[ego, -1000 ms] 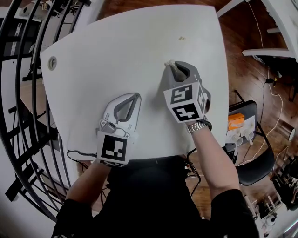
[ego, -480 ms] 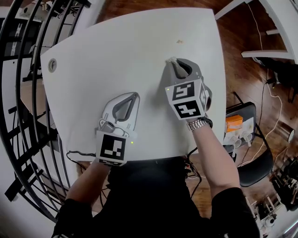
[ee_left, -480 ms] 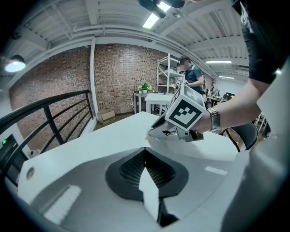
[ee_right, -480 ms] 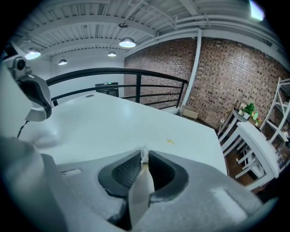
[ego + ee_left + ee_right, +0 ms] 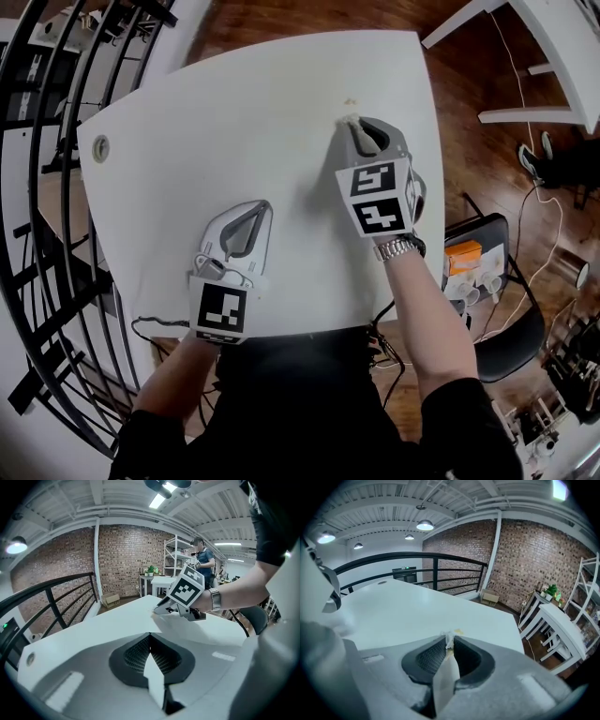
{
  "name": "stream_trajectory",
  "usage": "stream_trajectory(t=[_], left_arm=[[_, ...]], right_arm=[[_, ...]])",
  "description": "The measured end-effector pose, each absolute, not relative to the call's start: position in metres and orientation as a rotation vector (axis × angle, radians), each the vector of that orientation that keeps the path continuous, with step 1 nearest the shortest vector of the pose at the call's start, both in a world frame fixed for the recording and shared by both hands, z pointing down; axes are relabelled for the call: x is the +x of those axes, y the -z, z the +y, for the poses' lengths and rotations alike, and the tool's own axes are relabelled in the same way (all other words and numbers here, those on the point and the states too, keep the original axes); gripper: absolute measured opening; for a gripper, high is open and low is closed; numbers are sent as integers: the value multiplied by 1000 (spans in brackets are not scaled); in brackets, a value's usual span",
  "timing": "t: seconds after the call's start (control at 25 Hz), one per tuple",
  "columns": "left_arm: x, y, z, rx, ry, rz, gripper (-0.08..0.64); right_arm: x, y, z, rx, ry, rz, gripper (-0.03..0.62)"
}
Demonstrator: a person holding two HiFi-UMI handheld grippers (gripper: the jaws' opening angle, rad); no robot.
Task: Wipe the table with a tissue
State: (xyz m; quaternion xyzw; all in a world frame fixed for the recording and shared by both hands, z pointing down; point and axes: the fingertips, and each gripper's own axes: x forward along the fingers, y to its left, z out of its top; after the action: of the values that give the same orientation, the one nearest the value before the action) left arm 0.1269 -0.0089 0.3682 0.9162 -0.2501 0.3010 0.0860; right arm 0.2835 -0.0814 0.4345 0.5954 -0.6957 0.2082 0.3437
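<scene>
Pushing a small wad of tissue (image 5: 347, 119) across the white table (image 5: 234, 112), the right gripper (image 5: 354, 125) has its jaws pressed together on it. The right gripper view shows the pale paper pinched at the tips, with a crumpled tuft sticking out in front.

Change over the last second: the right gripper has travelled toward the far edge of the table. A small yellowish speck (image 5: 351, 101), well ahead of the tips a second ago, now lies just beyond the tissue. In the right gripper view the speck sits right at the tuft, touching it or nearly so; which one cannot be told.

The left gripper (image 5: 263, 205) has barely shifted. It lies flat on the near-left part of the table with its jaws together and nothing between them, and its own view shows only bare tabletop ahead. It takes no part in the wipe.

Judgement: the stroke is about to reach the speck, the only mark visible on the surface, so the wipe looks well along. The wad is tiny and the jaw tips ride close to the tabletop. The next push therefore needs the tuft, not the plastic, to meet the speck. The far-right table edge is near, so the speck could be flicked off onto the wooden floor (image 5: 281, 19) instead of being picked up.
</scene>
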Motion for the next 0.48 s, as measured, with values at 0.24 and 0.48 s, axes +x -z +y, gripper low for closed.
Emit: stream_trajectory(t=[0.24, 0.48], left_arm=[[127, -373, -17, 2719, -906, -759, 17], [125, -379, -19, 2708, -925, -763, 17]], right_arm=[[303, -437, -96, 1608, -564, -1788, 43], [313, -444, -105, 1636, -590, -1770, 43]])
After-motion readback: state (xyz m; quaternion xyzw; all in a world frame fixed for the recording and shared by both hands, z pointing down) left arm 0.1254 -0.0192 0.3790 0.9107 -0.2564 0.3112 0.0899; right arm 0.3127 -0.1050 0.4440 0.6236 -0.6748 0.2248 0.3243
